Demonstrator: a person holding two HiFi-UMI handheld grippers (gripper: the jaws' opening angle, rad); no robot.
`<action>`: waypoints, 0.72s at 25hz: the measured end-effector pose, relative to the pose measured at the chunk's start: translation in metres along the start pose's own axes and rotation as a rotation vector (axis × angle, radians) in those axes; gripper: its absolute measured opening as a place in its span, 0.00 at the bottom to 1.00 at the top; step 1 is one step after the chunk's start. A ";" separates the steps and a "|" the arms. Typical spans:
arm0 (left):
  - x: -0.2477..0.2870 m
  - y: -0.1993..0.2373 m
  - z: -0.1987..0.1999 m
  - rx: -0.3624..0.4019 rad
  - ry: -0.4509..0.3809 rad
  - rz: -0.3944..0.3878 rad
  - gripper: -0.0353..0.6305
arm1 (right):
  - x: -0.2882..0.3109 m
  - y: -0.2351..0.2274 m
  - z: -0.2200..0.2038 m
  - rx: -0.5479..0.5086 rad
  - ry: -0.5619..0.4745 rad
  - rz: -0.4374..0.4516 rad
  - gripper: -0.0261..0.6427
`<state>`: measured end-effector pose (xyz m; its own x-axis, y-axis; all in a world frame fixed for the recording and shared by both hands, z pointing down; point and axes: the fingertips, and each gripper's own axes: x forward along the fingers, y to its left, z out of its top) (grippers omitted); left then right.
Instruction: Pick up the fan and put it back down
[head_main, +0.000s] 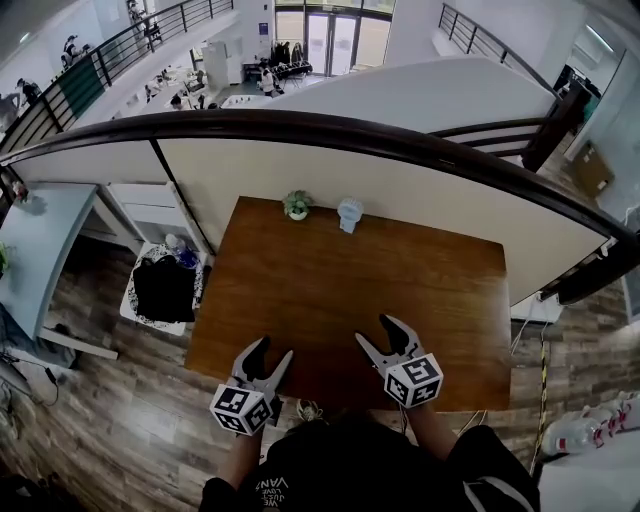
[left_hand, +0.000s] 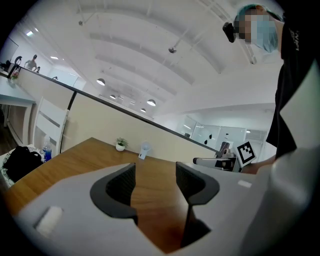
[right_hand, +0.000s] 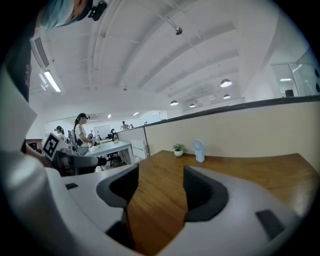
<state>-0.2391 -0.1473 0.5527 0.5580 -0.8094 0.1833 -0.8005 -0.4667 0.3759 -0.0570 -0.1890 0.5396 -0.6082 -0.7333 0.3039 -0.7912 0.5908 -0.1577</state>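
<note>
A small white desk fan (head_main: 350, 213) stands upright at the far edge of the brown wooden table (head_main: 350, 300); it also shows far off as the fan (left_hand: 145, 149) and the fan (right_hand: 199, 149). Both grippers hover over the near edge, far from it. My left gripper (head_main: 273, 352) is open with nothing between its jaws, and so is my right gripper (head_main: 384, 331). In the left gripper view my left gripper (left_hand: 155, 181) frames bare wood; in the right gripper view my right gripper (right_hand: 161, 189) does the same.
A small potted plant (head_main: 297, 205) sits left of the fan. A cream partition (head_main: 400, 190) with a dark rail backs the table. Left of the table a chair holds a black bag (head_main: 164, 288) and a bottle. People work at desks beyond.
</note>
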 end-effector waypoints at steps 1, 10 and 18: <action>-0.001 -0.003 0.001 0.002 -0.005 0.006 0.41 | -0.003 0.002 -0.001 0.007 -0.001 0.008 0.43; -0.009 -0.053 -0.006 0.026 -0.014 0.064 0.37 | -0.049 0.017 -0.012 -0.002 0.016 0.107 0.27; -0.027 -0.101 -0.032 0.042 -0.016 0.120 0.12 | -0.090 0.013 -0.023 -0.021 0.005 0.168 0.11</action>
<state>-0.1663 -0.0667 0.5393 0.4539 -0.8659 0.2102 -0.8702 -0.3802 0.3133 -0.0115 -0.1078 0.5319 -0.7312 -0.6224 0.2792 -0.6771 0.7118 -0.1866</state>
